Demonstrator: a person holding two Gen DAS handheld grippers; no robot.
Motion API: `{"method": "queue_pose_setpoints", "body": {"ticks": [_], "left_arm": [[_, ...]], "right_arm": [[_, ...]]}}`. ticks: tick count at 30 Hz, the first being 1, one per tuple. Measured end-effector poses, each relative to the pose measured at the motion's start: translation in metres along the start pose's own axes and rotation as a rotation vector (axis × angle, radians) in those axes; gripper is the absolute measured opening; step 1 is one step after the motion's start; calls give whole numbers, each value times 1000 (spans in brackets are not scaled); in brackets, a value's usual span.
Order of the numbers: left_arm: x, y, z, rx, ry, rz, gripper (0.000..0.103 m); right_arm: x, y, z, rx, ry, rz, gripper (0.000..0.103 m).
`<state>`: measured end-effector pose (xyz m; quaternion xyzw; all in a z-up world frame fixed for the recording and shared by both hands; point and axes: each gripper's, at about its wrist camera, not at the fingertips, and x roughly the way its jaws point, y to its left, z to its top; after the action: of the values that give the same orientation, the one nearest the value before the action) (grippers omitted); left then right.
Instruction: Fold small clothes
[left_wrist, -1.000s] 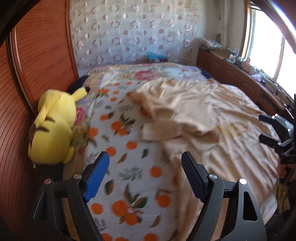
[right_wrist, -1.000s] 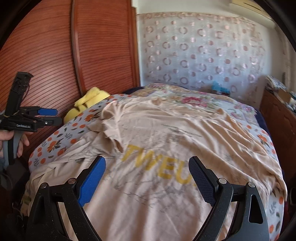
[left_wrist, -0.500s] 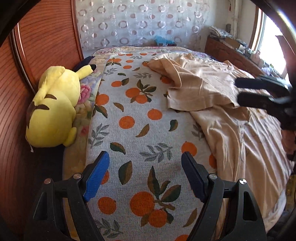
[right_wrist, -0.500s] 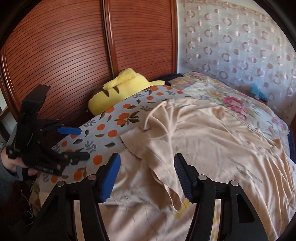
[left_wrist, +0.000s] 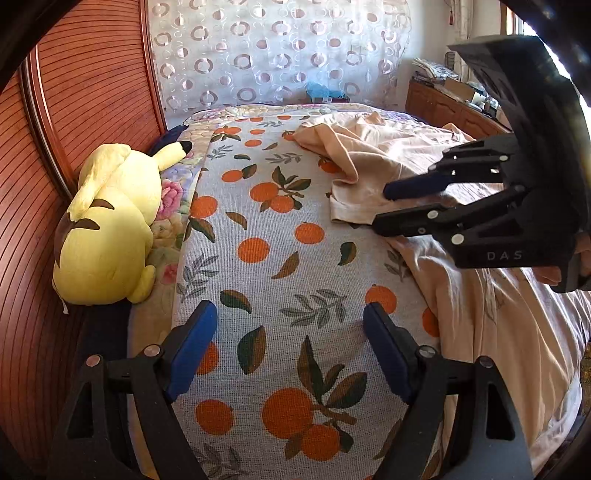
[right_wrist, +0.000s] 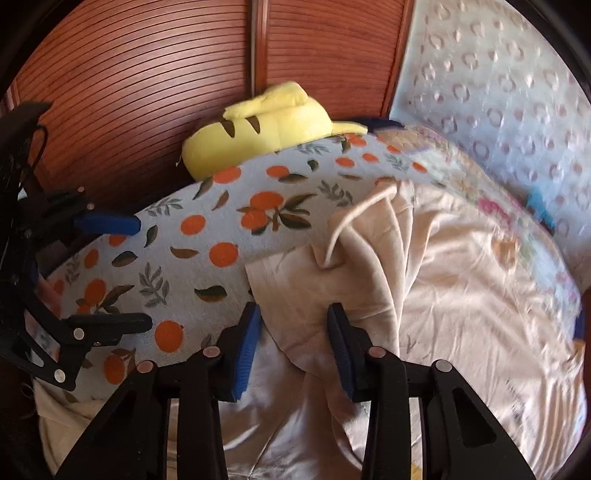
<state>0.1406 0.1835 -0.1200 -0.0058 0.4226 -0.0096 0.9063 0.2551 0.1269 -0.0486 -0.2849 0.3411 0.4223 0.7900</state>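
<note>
Left wrist view: left gripper (left_wrist: 290, 349) has jaws wide apart w/ nothing between them, only the orange-print blanket (left_wrist: 266, 236) below and ahead. Yellow plush toy (left_wrist: 110, 225) lies to the gripper's left, against the slatted wood wall (left_wrist: 74, 85). The beige garment (left_wrist: 369, 158) is spread ahead and to the right of the gripper, its sleeve edge bunched on the blanket, the rest running down the right side of the bed. Right gripper (left_wrist: 380, 208) comes in from the right, fingertips over the sleeve's edge; a bit of the hand holding it shows at the far right edge. Patterned curtain (left_wrist: 277, 55) hangs behind the bed, a wood cabinet (left_wrist: 450, 110) far right. Right wrist view: right gripper (right_wrist: 293, 317) has jaws partway in and closing, w/ the beige garment (right_wrist: 424, 288) sleeve fold lying between the pads; can't tell if the pads press the cloth yet. Garment spreads ahead and to the right of the tool, folds gathered just ahead of the tips. Orange-print blanket (right_wrist: 207, 240) runs ahead-left, plush toy (right_wrist: 266, 133) beyond it against the wood wall (right_wrist: 147, 74). Left gripper (right_wrist: 144, 273) sits at the far left, fingers apart, over the blanket, well clear of the garment. Curtain (right_wrist: 498, 103) upper right, blurred.
</note>
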Motion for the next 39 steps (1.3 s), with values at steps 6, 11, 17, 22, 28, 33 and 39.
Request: {"method": "queue_pose_setpoints", "body": {"ticks": [6,11,17,22,28,33,39], "left_arm": [[1,0,0,-2,-2,4,82],[1,-1,0,-2,-2,6,82],[1,-1,0,-2,-3,6,82],[1,-1,0,-2,-3,7,82],[2,-1,0,-1,-2,7,82],[2,-1,0,-2,-3,7,82],[2,-1,0,-2,-3,8,82]], "right_arm": [[-12,-2,9,11,-55,8,3],[-58,-27,7,121,-192,22,3],[-67,-67,-11,253,-194,-120,3],[-57,-107,-39,398,-132,-278,3],[-48,-114,-51,452,-84,-421,6],[-48,-87,-50,436,-118,-273,38],[-27,-78,-67,461,-71,-122,48]]}}
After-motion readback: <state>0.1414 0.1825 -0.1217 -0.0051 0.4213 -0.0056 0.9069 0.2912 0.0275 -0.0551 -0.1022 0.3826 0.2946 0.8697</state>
